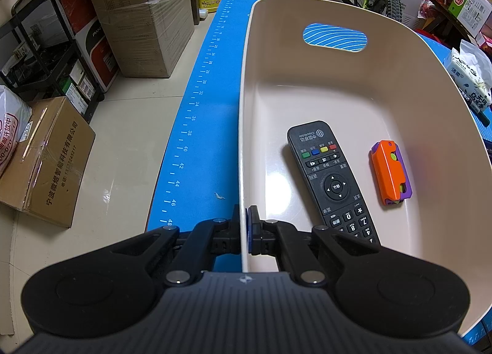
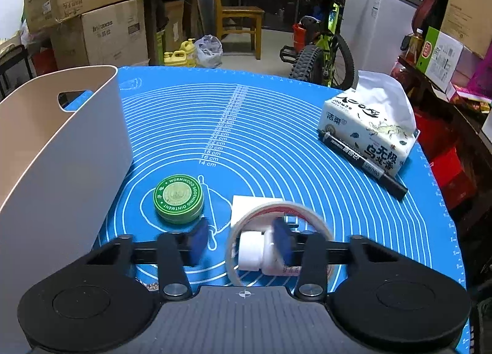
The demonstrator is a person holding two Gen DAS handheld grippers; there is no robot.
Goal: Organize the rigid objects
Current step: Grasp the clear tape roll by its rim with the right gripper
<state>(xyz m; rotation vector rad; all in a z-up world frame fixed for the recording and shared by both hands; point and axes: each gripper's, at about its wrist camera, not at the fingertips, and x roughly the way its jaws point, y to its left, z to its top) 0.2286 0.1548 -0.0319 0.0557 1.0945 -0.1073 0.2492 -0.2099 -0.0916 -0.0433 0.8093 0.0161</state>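
blue mat [image 2: 276,139], cardboard boxes [image 1: 138,16], bicycle [image 2: 319,46]

— What are we seeing on the blue mat [image 2: 276,139]?

— We are seeing the beige bin [image 2: 61,145] standing on its left part. Just right of the bin, the green ointment tin [image 2: 179,197] is lying flat. Farther right of the bin, a tape ring [image 2: 276,225] and a white bottle [image 2: 261,252] are lying near a white card [image 2: 255,200].

— And well away from the bin?

— The tissue pack [image 2: 366,126] is sitting there, a black marker [image 2: 363,163] touching it.
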